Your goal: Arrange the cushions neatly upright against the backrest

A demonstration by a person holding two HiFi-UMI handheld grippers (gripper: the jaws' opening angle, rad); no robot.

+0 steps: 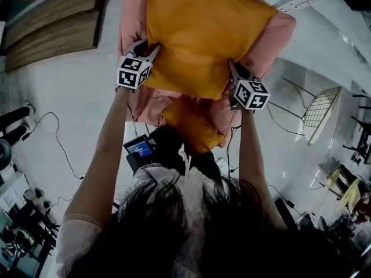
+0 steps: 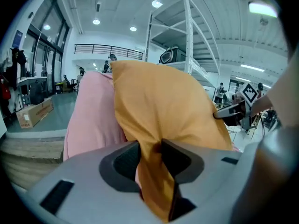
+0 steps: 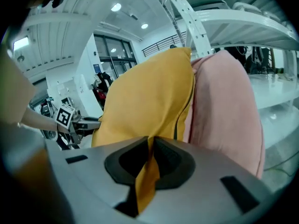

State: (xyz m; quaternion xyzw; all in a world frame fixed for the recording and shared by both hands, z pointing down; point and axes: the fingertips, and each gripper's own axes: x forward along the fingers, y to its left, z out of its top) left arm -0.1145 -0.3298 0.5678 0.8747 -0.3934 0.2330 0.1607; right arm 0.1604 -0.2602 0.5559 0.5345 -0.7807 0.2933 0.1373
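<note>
Orange cushion (image 1: 203,33) covering pink cushion (image 1: 277,36), tops cropped

Pale floor (image 1: 75,91) (glossy) with a black cable (image 1: 57,123) lying across it.

Pink cushion (image 1: 131,17) blocks passage behind the yellow cushion (image 1: 203,35).

The left gripper (image 2: 150,146) has its dark jaws pinched on a gathered fold of the orange cushion (image 2: 159,97), and the cloth hangs down between them. The cushion rises upright ahead, with a pink cushion (image 2: 91,118) pressed against its left side. At the right, the right gripper (image 2: 229,112) meets the orange cushion's far edge, its marker cube above it. A white metal rack (image 2: 188,36) stands behind, and a cardboard box (image 2: 33,114) sits on the floor far left.
</note>
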